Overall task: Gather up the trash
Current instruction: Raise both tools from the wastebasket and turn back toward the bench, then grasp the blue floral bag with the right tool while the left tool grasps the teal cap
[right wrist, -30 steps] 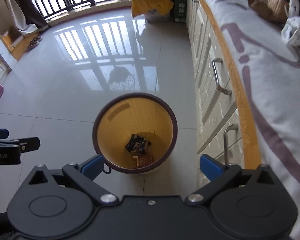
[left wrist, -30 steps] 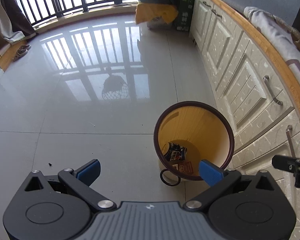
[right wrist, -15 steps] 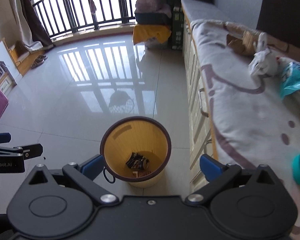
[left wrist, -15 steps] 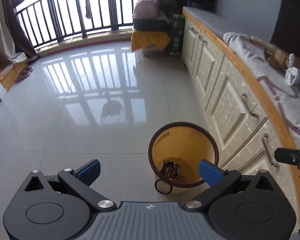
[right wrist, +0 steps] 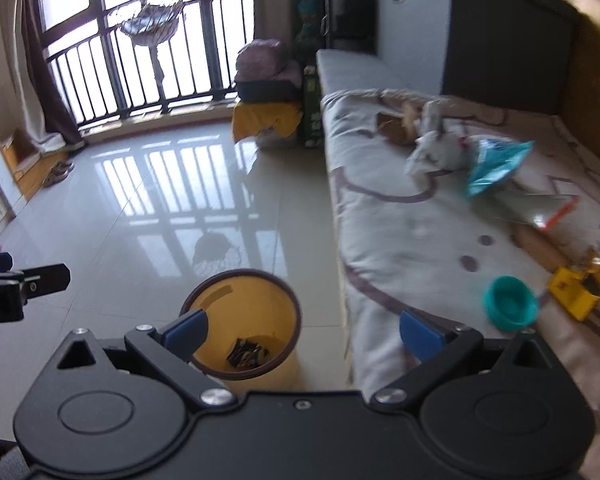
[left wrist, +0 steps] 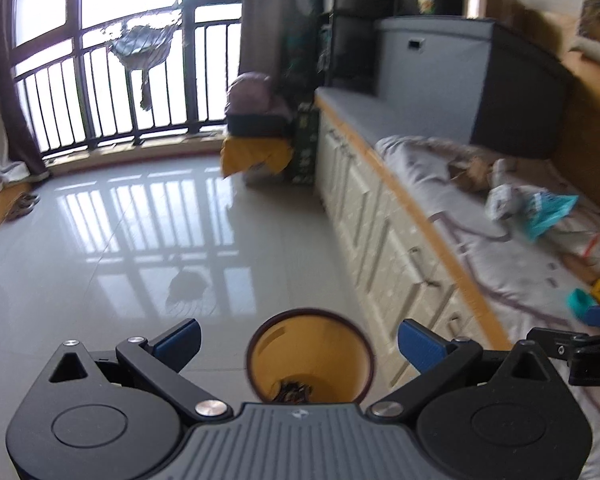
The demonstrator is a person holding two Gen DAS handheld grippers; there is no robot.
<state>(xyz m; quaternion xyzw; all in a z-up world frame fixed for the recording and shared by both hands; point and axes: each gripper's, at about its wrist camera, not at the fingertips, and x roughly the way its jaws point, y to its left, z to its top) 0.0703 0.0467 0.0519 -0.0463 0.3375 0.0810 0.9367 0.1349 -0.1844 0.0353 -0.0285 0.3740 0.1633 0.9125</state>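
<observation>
A yellow waste bin [left wrist: 284, 350] [right wrist: 268, 308] with a dark rim stands on the floor beside the cabinets, with dark wrappers [right wrist: 247, 354] at its bottom. On the cloth-covered bench lie a teal snack bag [right wrist: 496, 162] [left wrist: 548, 210], crumpled white paper [right wrist: 432, 152], a teal cap [right wrist: 510, 306], a yellow carton [right wrist: 576, 292] and a clear wrapper [right wrist: 536, 208]. My left gripper [left wrist: 300, 340] is open and empty above the bin. My right gripper [right wrist: 302, 330] is open and empty between bin and bench edge.
White cabinet fronts [left wrist: 380, 240] with metal handles run below the wooden bench edge. A grey box [left wrist: 460, 76] stands at the bench's far end. Piled bags and a yellow cloth [left wrist: 256, 152] sit by the balcony railing [left wrist: 112, 92]. Glossy tiled floor [left wrist: 140, 240] spreads to the left.
Both grippers have risen and tilted up away from the bin. The bin has shrunk toward the bottom of each view, and the bench with its litter has come into sight.
</observation>
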